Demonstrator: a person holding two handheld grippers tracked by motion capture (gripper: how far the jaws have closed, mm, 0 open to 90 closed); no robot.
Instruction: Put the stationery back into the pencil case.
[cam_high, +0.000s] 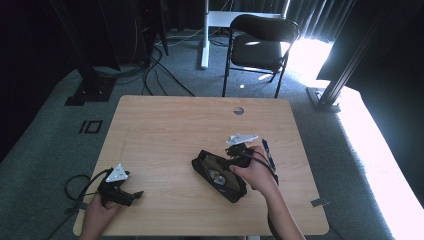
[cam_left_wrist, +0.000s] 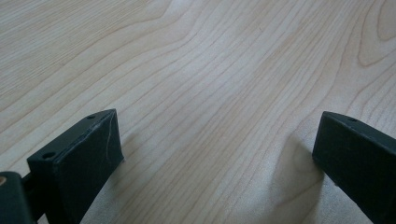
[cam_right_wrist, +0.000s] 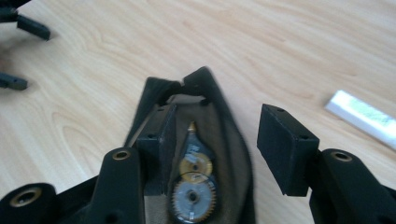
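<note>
Pale wood table (cam_high: 165, 125) on grey carpet (cam_high: 45, 130); black chair (cam_high: 260, 42) behind. Left tongs (cam_high: 134, 196) open; right tongs (cam_right_wrist: 212, 140) open over black pouch (cam_right_wrist: 233, 154).

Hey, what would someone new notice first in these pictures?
Probably the open black pouch right of the table's middle, with a correction tape dispenser showing its gears inside. The right gripper has one jaw inside the pouch, one outside. The left gripper rests open on bare wood.
</note>
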